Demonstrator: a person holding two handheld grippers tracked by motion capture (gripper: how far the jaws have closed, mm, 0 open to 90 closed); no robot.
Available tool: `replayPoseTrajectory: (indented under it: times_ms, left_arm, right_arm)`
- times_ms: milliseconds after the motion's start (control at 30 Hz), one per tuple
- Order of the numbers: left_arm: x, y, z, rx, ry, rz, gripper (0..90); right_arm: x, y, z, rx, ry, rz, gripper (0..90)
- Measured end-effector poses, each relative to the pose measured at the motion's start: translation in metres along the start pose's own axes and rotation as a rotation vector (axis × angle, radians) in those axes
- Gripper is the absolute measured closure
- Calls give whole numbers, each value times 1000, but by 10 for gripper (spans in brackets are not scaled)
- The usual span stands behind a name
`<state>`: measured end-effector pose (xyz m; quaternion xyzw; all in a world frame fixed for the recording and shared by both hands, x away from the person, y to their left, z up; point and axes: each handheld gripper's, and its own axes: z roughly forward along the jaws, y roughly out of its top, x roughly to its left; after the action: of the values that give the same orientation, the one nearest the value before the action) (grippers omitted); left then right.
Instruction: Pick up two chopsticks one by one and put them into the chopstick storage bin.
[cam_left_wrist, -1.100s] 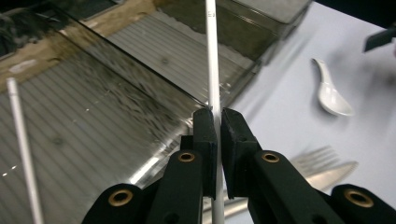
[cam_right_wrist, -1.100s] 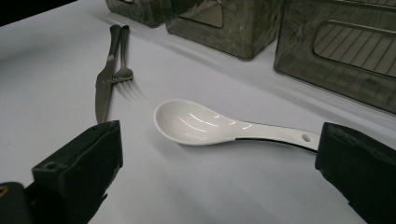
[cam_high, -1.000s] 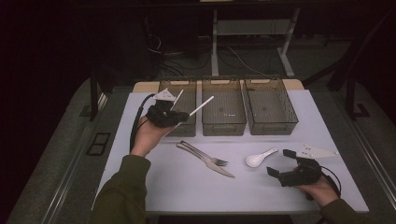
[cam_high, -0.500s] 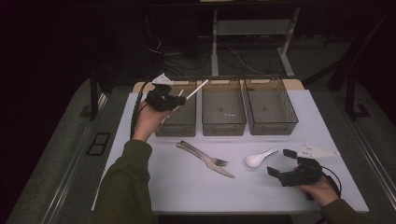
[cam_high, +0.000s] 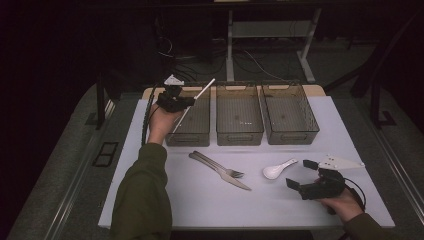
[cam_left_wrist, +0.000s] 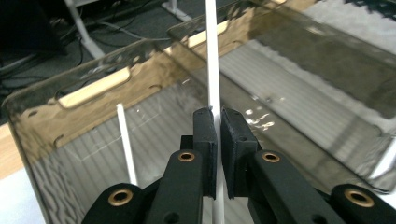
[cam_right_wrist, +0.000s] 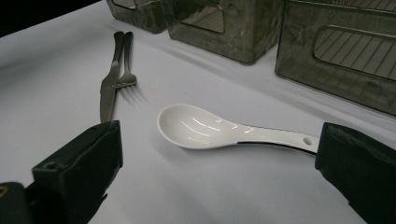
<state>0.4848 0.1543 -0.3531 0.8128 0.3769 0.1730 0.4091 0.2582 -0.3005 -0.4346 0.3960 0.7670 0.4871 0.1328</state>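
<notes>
On the table (cam_high: 210, 200), three bins stand in a far row. Your left gripper (cam_high: 172, 99) hovers over the left bin (cam_high: 192, 131), jaws clamped on a white stick (cam_high: 200, 95). Your right gripper (cam_high: 306, 177), jaws wide, rests near the spoon (cam_high: 276, 170), with knife (cam_high: 220, 172) and fork (cam_high: 227, 171) further left.

Dim room, lit table

Glare streaks the bin (cam_left_wrist: 299, 116); near jaws blur; the spoon (cam_right_wrist: 219, 128) casts a soft shadow.
</notes>
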Motion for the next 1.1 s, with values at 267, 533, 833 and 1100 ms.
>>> replayPoseTrajectory:
  times_ms: [267,533,833,1100]
  left_arm:
    - [8,-7,11,17,33,-47,839]
    - [4,-10,24,73,50,-47,838]
    - [6,-12,29,134,117,-78,830]
    - [4,-9,26,106,102,-79,787]
  right_arm:
    - [0,0,-1,-3,3,4,8]
    - [0,0,-1,-5,3,3,9]
    - [0,0,-1,-5,3,1,9]
    - [0,0,-1,-7,3,2,9]
